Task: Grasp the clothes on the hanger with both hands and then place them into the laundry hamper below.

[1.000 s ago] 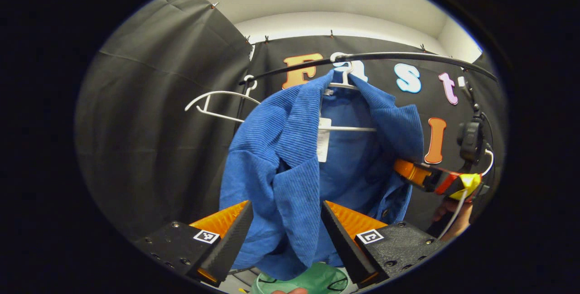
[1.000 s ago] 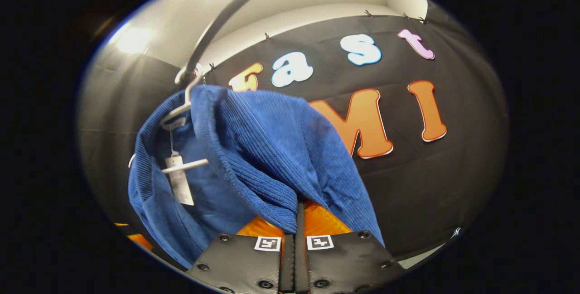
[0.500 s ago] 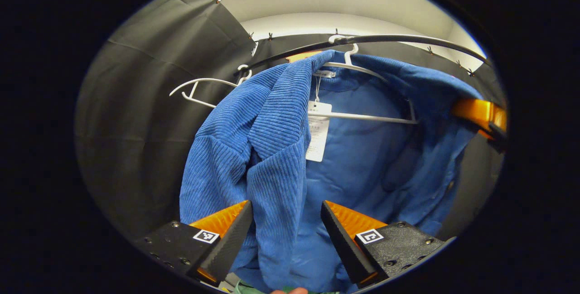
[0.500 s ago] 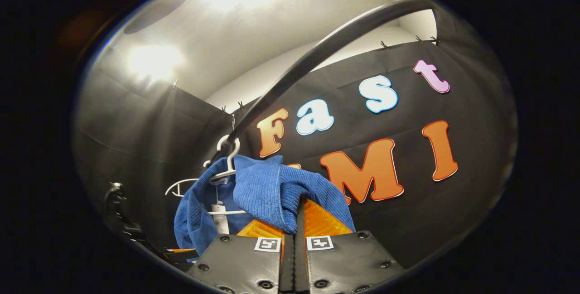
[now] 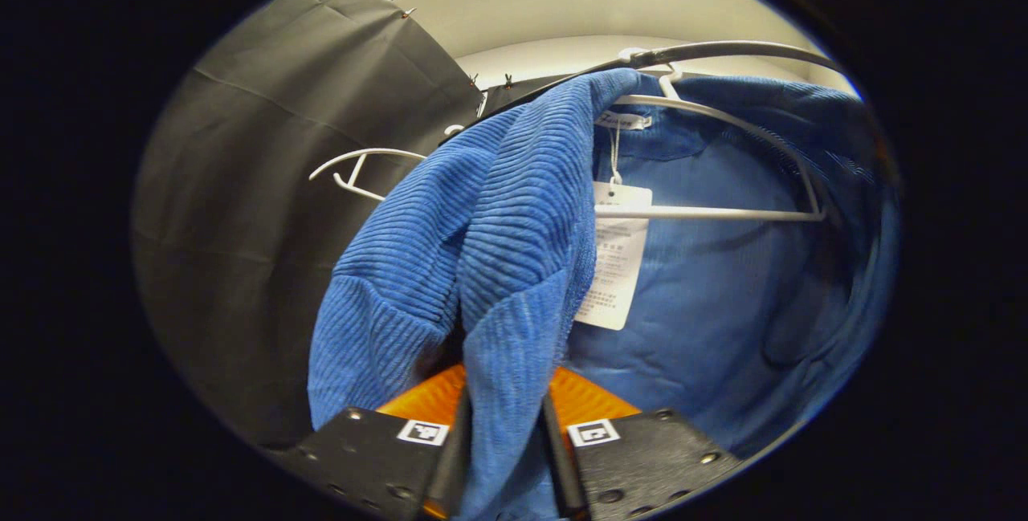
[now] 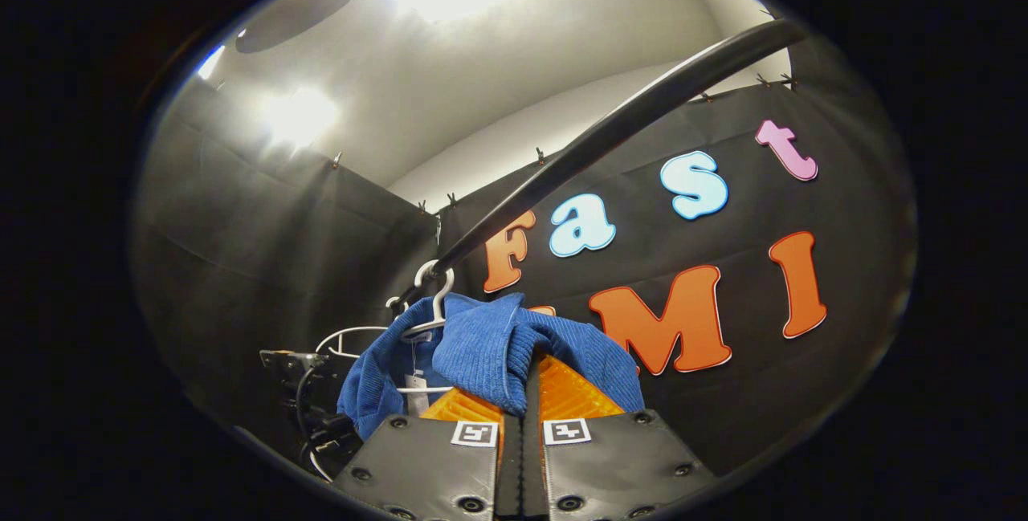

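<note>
— Where is our blue corduroy jacket?

— On its white hanger under the black rail. Our left tongs pinch a front fold; our right tongs are clenched on another.

— The risk?

— If we pull straight down, the collar may snag the hanger, or the fabric may slip free.
</note>
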Motion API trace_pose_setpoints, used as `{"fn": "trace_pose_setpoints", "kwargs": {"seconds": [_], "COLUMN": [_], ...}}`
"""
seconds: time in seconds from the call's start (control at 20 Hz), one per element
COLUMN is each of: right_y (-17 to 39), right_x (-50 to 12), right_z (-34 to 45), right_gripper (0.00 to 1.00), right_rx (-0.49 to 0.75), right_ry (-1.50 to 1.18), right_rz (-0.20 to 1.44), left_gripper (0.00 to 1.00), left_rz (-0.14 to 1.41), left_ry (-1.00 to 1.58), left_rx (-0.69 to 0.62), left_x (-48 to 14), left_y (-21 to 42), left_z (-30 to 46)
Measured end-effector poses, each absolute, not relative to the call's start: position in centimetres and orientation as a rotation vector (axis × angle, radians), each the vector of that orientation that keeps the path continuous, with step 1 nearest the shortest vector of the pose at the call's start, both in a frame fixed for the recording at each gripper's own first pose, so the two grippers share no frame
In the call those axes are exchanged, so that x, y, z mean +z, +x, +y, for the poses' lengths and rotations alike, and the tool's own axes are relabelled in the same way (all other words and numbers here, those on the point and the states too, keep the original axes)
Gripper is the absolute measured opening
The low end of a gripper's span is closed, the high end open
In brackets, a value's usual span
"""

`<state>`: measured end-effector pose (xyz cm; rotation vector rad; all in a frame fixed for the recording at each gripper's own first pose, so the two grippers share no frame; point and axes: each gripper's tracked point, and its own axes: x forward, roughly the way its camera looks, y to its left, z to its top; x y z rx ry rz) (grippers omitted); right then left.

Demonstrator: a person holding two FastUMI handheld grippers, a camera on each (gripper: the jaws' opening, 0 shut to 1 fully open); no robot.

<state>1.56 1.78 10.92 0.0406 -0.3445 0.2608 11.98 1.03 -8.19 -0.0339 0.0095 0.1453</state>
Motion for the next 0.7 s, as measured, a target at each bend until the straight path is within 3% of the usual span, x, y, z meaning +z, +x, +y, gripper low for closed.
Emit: {"fn": "trace_pose_setpoints", "kwargs": {"seconds": [0.15,0.3,0.35,0.4,0.7], "right_y": [2.1,2.6,2.9,3.1,3.3], "right_x": [10.5,10.3,10.4,10.5,10.9], "right_z": [1.4,0.8,0.8,0.8,0.8], "right_gripper": [0.07,0.07,0.07,0.07,0.07], "right_rx": [0.248,0.217,0.211,0.207,0.199], "right_ry": [0.051,0.034,0.030,0.027,0.022], "right_rz": [-0.336,-0.347,-0.352,-0.357,-0.382], "left_gripper": [0.07,0.07,0.02,0.07,0.06], "left_rz": [0.024,-0.018,-0.036,-0.045,-0.047], "left_ry": [-0.010,0.114,0.140,0.158,0.245], "left_rx": [0.019,0.068,0.090,0.107,0.178], "left_x": [-8.2,-5.6,-4.4,-3.3,2.8], "left_y": [11.5,9.3,8.5,8.0,5.9], "left_z": [-0.3,1.8,2.5,3.0,6.2]}}
